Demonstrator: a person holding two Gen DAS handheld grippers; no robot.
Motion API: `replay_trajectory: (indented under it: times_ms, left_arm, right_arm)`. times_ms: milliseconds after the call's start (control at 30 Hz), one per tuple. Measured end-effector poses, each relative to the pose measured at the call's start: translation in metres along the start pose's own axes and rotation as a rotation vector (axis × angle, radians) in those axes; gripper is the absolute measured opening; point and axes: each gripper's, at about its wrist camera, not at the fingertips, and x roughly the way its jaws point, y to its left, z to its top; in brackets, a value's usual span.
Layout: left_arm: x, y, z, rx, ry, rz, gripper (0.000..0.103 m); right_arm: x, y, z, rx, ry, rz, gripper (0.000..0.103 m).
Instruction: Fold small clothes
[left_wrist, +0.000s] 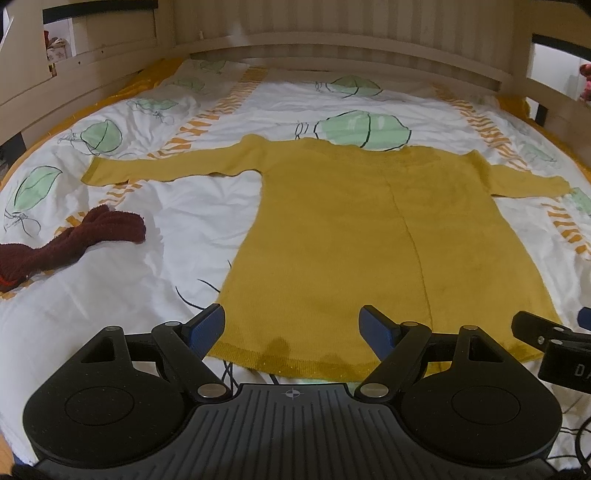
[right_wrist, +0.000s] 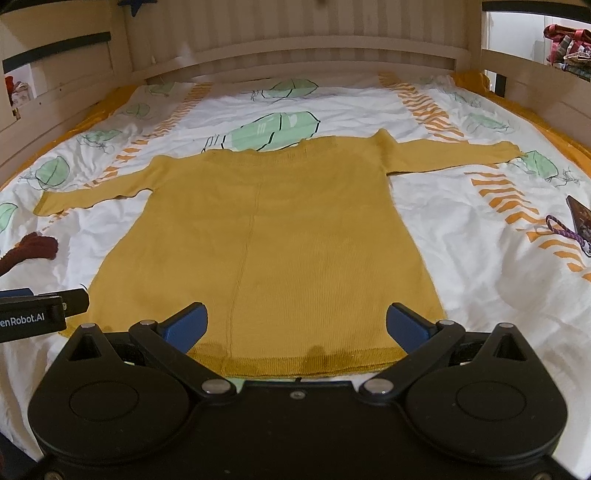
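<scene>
A mustard-yellow long-sleeved sweater (left_wrist: 332, 229) lies flat on the bed, sleeves spread to both sides, hem toward me; it also shows in the right wrist view (right_wrist: 280, 236). My left gripper (left_wrist: 291, 325) is open above the hem's left part, its blue fingers empty. My right gripper (right_wrist: 295, 325) is open above the hem's right part, also empty. The right gripper shows at the right edge of the left wrist view (left_wrist: 554, 339), and the left gripper at the left edge of the right wrist view (right_wrist: 40, 310).
The bed sheet (left_wrist: 166, 229) is white with green leaves and orange stripes. A dark red knitted garment (left_wrist: 74, 240) lies bunched at the left. A phone with a purple cord (right_wrist: 576, 225) lies at the right. A wooden bed frame (left_wrist: 314, 40) runs behind.
</scene>
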Motion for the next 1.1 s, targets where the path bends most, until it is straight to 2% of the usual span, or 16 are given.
replay_trajectory:
  times_ms: [700, 1100]
  left_arm:
    - [0.03, 0.0, 0.006, 0.007, 0.081, 0.021, 0.079]
    - [0.067, -0.01, 0.051, 0.025, 0.081, 0.01, 0.079]
  right_arm:
    - [0.033, -0.006, 0.005, 0.008, 0.104, 0.026, 0.102]
    - [0.074, -0.038, 0.04, 0.039, 0.152, 0.04, 0.102]
